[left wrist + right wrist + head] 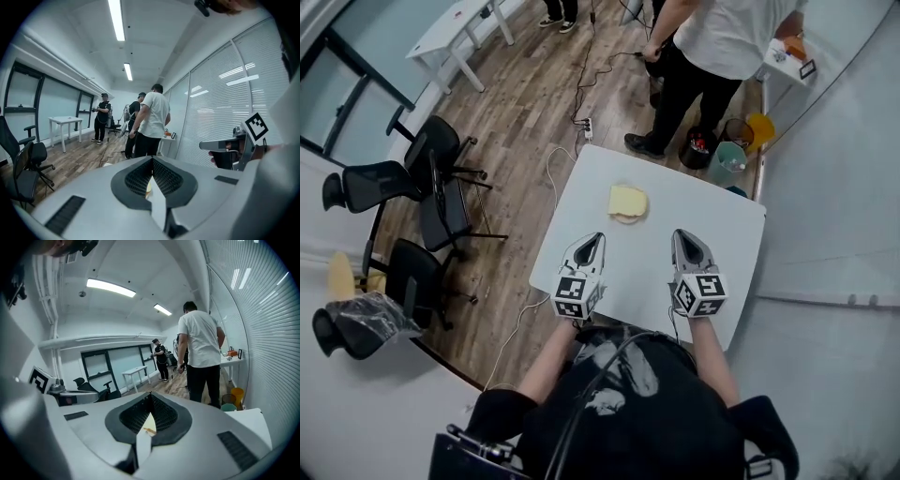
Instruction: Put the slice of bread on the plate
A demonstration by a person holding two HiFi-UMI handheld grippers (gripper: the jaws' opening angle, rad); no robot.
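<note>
Over the near edge of the white square table (727,234) you hold both tools side by side, well apart from each other and pointing away from you toward the table's far half. The left gripper (598,238) has its jaws brought together at the tips, nothing between the black ribbed pads; the right gripper (680,234) is closed the same way and equally empty. That matched, raised, slightly downward-tilted pose looks to me like a neutral resting stance and not a reach, since neither tip is near anything. The pale yellow square slice of bread (628,201) lies flat toward the table's far edge, roughly on the line between your two tools, so either one could go to it. A thin darker edge shows under its near side; against the white top you cannot tell whether that is a white plate's rim or only shadow. Beyond the table a bystander in a white shirt (727,37) stands clear of it.
</note>
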